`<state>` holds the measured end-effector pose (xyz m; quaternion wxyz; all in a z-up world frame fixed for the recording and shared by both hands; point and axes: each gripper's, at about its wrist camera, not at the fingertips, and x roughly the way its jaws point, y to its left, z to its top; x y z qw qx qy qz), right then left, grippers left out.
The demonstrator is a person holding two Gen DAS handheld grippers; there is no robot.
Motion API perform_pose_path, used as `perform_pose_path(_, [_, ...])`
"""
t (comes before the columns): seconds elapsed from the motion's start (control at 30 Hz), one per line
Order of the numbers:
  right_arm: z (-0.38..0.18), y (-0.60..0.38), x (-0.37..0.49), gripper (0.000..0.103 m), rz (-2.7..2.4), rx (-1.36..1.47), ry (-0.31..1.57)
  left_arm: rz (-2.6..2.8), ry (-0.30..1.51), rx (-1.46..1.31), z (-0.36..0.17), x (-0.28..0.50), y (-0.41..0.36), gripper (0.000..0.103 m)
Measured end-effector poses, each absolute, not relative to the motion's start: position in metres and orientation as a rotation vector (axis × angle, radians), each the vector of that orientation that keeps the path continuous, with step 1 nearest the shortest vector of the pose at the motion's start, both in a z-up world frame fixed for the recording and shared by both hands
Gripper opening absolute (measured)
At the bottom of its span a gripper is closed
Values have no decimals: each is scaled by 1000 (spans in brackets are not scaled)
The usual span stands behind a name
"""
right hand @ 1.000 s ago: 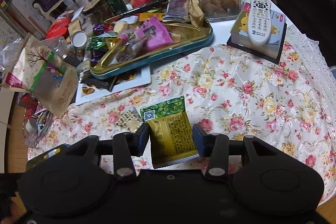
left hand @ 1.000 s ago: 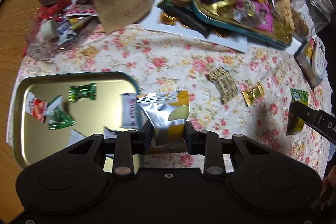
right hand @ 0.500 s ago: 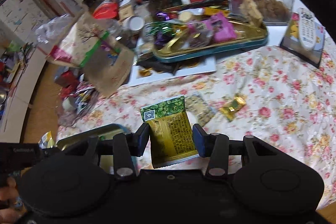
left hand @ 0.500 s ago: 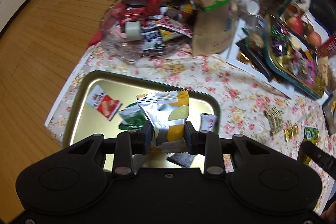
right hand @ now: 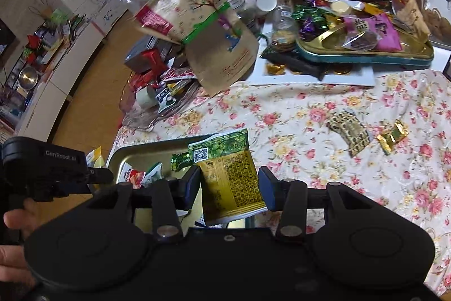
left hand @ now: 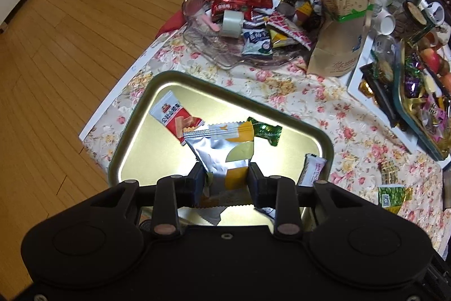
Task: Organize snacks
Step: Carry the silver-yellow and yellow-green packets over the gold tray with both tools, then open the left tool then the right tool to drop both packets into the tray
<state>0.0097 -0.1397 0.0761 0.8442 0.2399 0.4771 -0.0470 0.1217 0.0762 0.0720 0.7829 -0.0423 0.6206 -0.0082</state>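
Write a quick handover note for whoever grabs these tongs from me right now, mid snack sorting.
Left tongs: shut on a silver and yellow packet, held over the gold tray.
Right tongs: shut on a green and gold packet, at the tray's edge.
Done: a red and white wafer pack, a green candy and a small white packet lie in the tray.
Left: release both packets into the tray, then collect the patterned packet and gold candy from the floral cloth.

Silver-yellow packet (left hand: 222,157) and green-gold packet (right hand: 229,177) apparently over gold tray (left hand: 146,148).
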Motion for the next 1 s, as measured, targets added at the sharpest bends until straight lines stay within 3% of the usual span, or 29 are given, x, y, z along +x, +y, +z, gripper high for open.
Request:
perform_pose_path(0.7, [71,-100,27,48,-2,446,1031,-40,1435,-145,59,118,76,42])
perform_pose_path(1.0, [80,-86,25,54,98,412,1001,-55,1427,-104,57,115,66,42])
